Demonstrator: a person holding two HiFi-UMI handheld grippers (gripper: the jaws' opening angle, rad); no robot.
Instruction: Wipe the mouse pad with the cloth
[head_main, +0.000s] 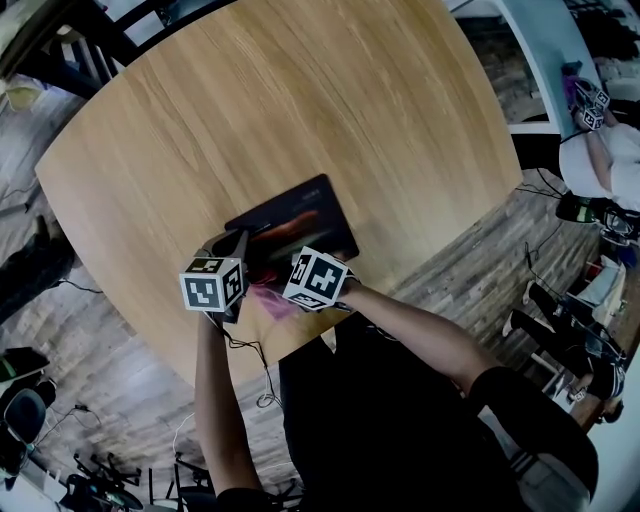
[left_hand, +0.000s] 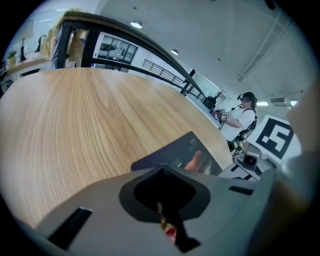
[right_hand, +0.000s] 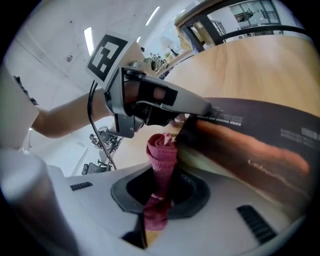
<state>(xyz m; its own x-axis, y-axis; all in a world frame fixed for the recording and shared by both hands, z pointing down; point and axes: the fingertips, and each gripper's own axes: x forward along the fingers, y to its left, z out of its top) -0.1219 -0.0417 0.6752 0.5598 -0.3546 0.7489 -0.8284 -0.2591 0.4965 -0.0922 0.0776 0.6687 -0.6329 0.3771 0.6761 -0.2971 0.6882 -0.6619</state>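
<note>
I stand at a big round wooden surface (head_main: 300, 100). The mouse pad (head_main: 300, 215) is on it, at the near side, close to me. The pad is dark with a red streak on it.

My left tongs (left_hand: 162, 210) are squeezed tight. They pinch the near left edge of the mouse pad. I see this best in the right gripper view, where the tips of the left tongs bite on the pad's edge. That edge looks lifted a little off the wood. The far part of the pad lies flat.

My right tongs (right_hand: 159, 180) are squeezed tight too. They hold the cloth (right_hand: 161, 150). The cloth is pink-red and soft. It is bunched up like a roll, and it pokes out from between the tongs. Its top is just beside the near edge of the pad, right under the tips of the left tongs. I cannot tell if the cloth touches the pad.

My two tongs are very close to each other, over the near edge of the surface. Each one has a white cube with black squares on it, the left cube (head_main: 213, 283) and the right cube (head_main: 318, 278).

Far off to the right, past the surface, another person (left_hand: 242, 120) stands.
</note>
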